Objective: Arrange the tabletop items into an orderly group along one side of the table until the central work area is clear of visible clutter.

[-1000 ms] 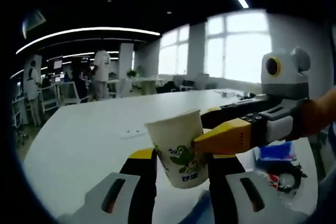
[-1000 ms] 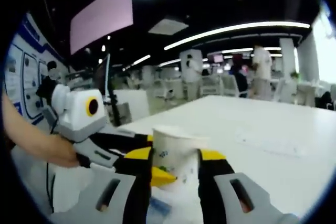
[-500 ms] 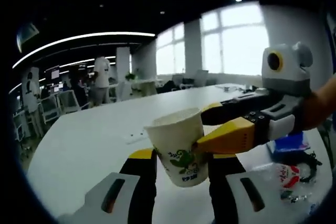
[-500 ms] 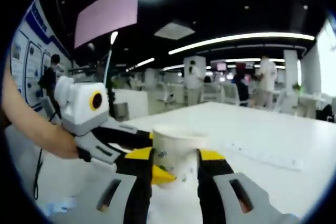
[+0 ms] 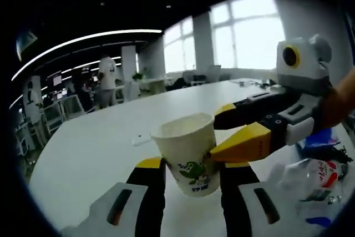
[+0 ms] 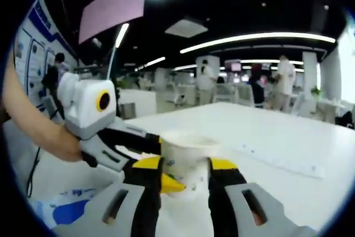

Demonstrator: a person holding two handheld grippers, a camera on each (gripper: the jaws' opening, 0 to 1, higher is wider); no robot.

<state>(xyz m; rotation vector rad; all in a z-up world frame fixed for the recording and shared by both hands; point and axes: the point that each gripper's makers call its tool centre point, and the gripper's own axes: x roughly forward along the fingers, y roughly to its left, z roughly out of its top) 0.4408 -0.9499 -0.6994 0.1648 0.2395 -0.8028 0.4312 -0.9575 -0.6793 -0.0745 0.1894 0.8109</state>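
A white paper cup (image 5: pixel 183 142) with a green print stands upright above the white table (image 5: pixel 89 148). My left gripper (image 5: pixel 191 166) is shut on the cup's lower body. From the right, my right gripper (image 5: pixel 218 132) clamps the same cup, its yellow fingertip (image 5: pixel 238 144) pressed to the cup's side. In the right gripper view the cup (image 6: pixel 188 156) sits between the jaws of my right gripper (image 6: pixel 184 164), which is shut on it. The left gripper (image 6: pixel 166 164) reaches in from the left, held by a person's hand (image 6: pixel 58 151).
A clear plastic bag with a red-and-white packet (image 5: pixel 313 178) and a blue packet (image 5: pixel 321 137) lie on the table at the right. A small flat item (image 5: pixel 141 139) lies farther off. A pale strip (image 6: pixel 283 162) and blue packaging (image 6: pixel 69 212) show on the tabletop. People stand at distant desks.
Both grippers stay shut on the cup. Both cameras have shifted a little: the plastic bag looms larger in the left gripper view, and blue packaging has come into the right gripper view.
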